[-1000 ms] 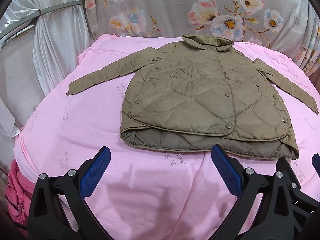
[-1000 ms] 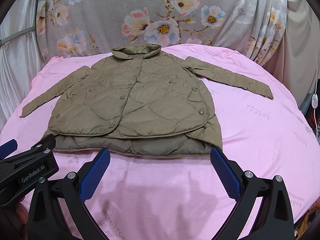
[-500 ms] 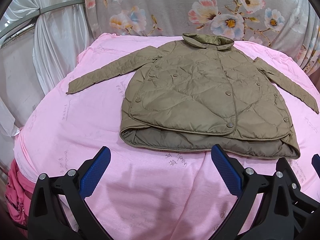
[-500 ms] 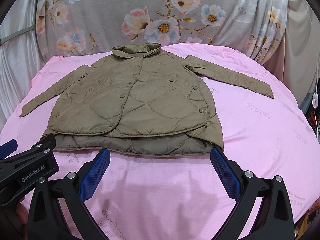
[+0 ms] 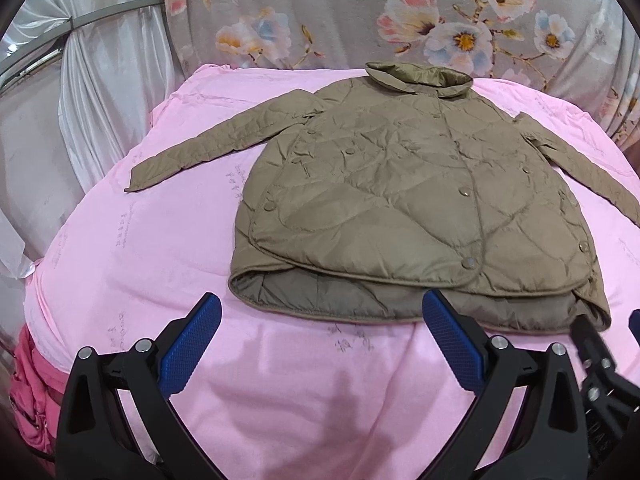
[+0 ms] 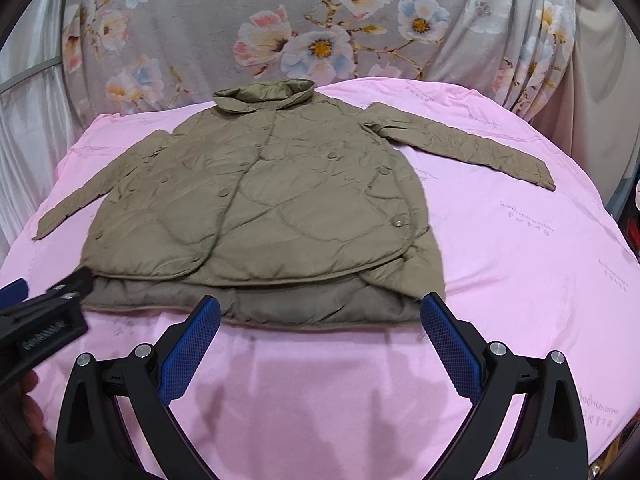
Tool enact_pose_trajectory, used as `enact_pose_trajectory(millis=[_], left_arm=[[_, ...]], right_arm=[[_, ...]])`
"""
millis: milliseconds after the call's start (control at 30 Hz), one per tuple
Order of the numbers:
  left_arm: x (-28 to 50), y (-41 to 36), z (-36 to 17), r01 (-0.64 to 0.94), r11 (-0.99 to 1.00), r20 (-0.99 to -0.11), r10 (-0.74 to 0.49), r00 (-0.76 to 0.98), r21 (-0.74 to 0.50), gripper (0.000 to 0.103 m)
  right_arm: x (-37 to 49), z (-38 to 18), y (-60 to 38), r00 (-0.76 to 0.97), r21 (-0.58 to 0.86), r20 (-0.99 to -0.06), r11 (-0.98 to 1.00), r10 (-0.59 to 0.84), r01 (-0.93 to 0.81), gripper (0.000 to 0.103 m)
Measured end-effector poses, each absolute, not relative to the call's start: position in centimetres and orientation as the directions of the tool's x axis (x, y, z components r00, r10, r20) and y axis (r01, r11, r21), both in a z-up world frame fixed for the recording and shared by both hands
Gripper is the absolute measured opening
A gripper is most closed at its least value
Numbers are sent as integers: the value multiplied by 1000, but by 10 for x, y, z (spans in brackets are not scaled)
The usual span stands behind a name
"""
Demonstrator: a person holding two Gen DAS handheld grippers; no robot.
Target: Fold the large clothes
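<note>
Both grippers closer to jacket hem

I've eased left gripper (image 5: 320, 336) and right gripper (image 6: 320, 336) forward; jacket (image 6: 256, 216) hem now sits nearer my blue fingertips (image 6: 448, 328), left gripper's tip over the hem corner in right view.

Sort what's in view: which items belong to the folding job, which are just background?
Job:
- olive quilted snap-button jacket, flat, sleeves spread
- pink sheet-covered surface under it
- left hand-held gripper, open
- right hand-held gripper, open

Background:
- grey floral curtain
- white drape
- bunched pink-red cloth, off the surface's left edge
</note>
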State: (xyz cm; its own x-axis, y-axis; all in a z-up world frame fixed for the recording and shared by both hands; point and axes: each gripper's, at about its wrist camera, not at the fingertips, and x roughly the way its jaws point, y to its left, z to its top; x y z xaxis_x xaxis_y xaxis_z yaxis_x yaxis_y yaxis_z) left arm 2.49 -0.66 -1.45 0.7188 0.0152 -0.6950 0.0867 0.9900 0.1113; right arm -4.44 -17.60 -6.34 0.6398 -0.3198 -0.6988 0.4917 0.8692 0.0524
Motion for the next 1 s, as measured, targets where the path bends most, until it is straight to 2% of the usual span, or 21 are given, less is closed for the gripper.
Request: enact_pose_trajectory(millis=[267,500,667,867,933,967,1000], left_arm=[[76,7,-8,5,997,-685,51,727,80,98],[126,19,-8,-75,992,-681,123,722,100,98],[156,18,-12,-125,985,-670,172,722,118,98],[181,13,-20,-140,986,-680,164,714,91,98],[187,9,-24,-139,986,-685,164,710,92,98],[191,8,-28,-137,986,-690,162,705,92,98],[194,7,-31,-135,987,-697,160,700,91,98]], right_arm=[[-33,-71,-299,584,97,-707,763,-399,639,98],[-27,-76,-437,623,293,-664,622,-414,726,98],[-26,-95,-526,591,404,-680,450,-435,797,98],[-28,-129,-592,562,501,-708,258,-427,826,98],[-27,-132,-601,559,518,-689,225,-461,825,98],[-25,-131,-603,550,512,-687,222,-475,830,94],[-22,-130,-606,545,507,-685,221,-483,833,80]])
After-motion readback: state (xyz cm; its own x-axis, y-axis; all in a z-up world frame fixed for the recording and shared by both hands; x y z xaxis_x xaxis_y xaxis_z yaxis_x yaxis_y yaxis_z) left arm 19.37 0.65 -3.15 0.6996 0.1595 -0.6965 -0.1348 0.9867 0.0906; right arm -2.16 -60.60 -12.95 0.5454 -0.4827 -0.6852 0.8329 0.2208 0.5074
